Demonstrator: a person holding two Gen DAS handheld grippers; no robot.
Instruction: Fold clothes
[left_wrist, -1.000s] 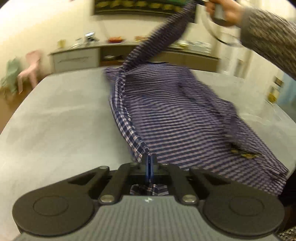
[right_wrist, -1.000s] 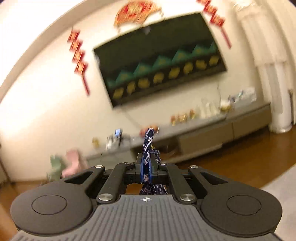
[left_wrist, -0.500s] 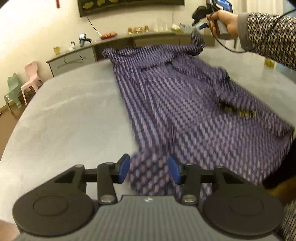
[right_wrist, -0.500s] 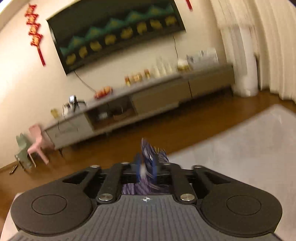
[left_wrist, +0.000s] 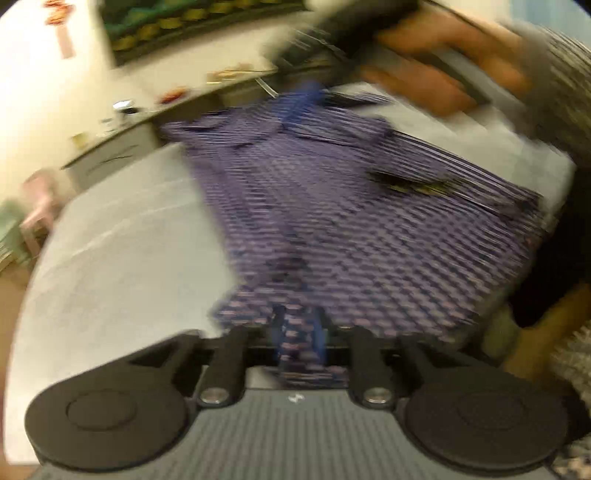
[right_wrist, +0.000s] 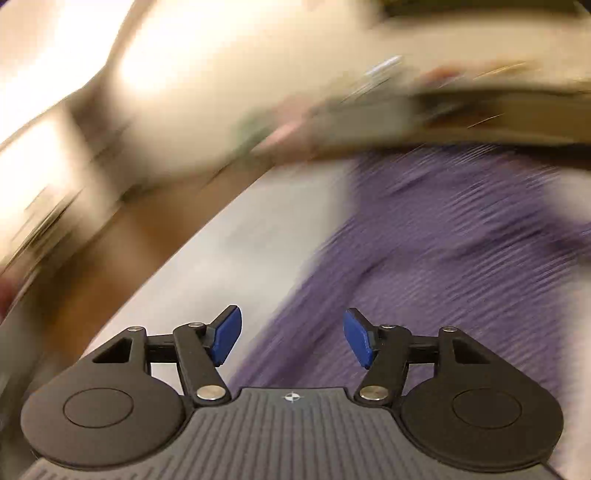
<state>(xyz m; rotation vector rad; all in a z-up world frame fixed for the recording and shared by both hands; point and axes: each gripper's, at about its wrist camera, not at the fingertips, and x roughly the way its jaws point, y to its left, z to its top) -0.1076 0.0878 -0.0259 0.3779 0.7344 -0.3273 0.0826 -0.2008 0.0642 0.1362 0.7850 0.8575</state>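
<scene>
A purple plaid shirt lies spread on the grey table. My left gripper is at the shirt's near edge, its blue pads shut on a fold of the cloth. In the right wrist view the right gripper is open and empty, hovering above the shirt near its left edge. The right gripper and the hand holding it also show, blurred, at the top of the left wrist view, above the shirt's far end. Both views are motion blurred.
A low cabinet with small items stands against the far wall under a dark wall screen. Small pink and green chairs stand left of the table. Brown floor lies past the table's left edge.
My left gripper, open half a second ago, has shut on the shirt's near edge. My right gripper has let go of the shirt, opened and swung down over the table.
</scene>
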